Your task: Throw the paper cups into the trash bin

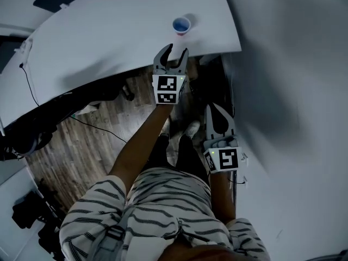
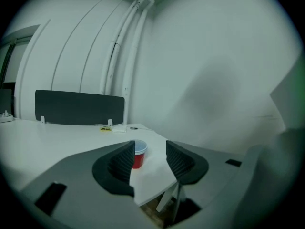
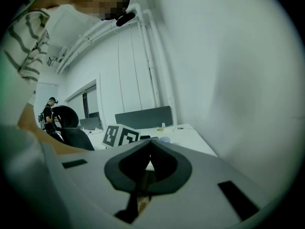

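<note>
A red paper cup (image 1: 181, 25) with a blue inside stands upright near the right corner of the white table (image 1: 109, 31). My left gripper (image 1: 175, 50) hovers just short of the table's front edge, pointing at the cup, open and empty. In the left gripper view the cup (image 2: 138, 154) shows beyond the gap, close to the left pad, with nothing touching it. My right gripper (image 1: 213, 109) hangs lower, near the person's knees and beside the wall, shut with nothing in it; its jaws meet in the right gripper view (image 3: 150, 144). No trash bin is in view.
A pale wall (image 1: 293, 91) runs close along the right. A dark partition screen (image 2: 78, 108) stands at the table's far end. Cables (image 1: 92, 129) trail over the wooden floor under the table. An office chair (image 3: 66, 120) and a distant person (image 3: 47, 113) are off to the left.
</note>
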Tool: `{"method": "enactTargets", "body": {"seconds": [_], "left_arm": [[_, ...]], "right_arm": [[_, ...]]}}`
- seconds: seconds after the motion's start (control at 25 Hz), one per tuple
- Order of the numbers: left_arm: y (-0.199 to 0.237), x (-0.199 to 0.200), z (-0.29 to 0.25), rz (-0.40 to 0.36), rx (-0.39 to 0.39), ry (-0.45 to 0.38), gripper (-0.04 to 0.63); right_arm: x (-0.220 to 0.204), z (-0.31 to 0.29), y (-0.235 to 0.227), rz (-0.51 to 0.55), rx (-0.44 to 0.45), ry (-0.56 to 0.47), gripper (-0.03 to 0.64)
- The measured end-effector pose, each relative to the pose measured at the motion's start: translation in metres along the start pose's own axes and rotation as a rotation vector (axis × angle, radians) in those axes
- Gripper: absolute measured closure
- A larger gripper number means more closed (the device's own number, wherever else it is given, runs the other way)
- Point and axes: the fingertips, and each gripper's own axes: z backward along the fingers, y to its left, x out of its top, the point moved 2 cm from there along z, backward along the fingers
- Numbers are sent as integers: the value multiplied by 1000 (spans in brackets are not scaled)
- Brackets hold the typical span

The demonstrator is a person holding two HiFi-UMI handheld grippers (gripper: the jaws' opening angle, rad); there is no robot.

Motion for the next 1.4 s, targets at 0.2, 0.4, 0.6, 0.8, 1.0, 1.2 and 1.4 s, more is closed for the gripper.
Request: {"method": "enactTargets", "body": {"seconds": [0.2, 0.4, 0.6, 0.8, 1.0, 1.2, 1.4], "left_arm": [[7, -15, -21, -6, 13, 28, 358], [18, -29, -40, -14, 31, 51, 336], [23, -41, -56, -22, 39, 75, 301], [30, -47, -73, -24, 44, 98, 282], [35, -54, -92, -42, 47, 123, 273], [41, -59, -107, -38, 63, 138, 270], [45, -61, -119, -43, 66, 151, 265]], "right_arm": [[-7, -3, 1, 3, 11, 15, 606], [-12, -8, 0, 5, 14, 26, 606], [-18, -12, 0, 14, 19, 43, 607], [-23, -16, -2, 9, 17, 56, 607], [-28, -20, -3, 10, 18, 67, 607], [-29, -23, -4, 10, 22, 72, 607], [-32, -25, -6, 6, 20, 82, 606]]}}
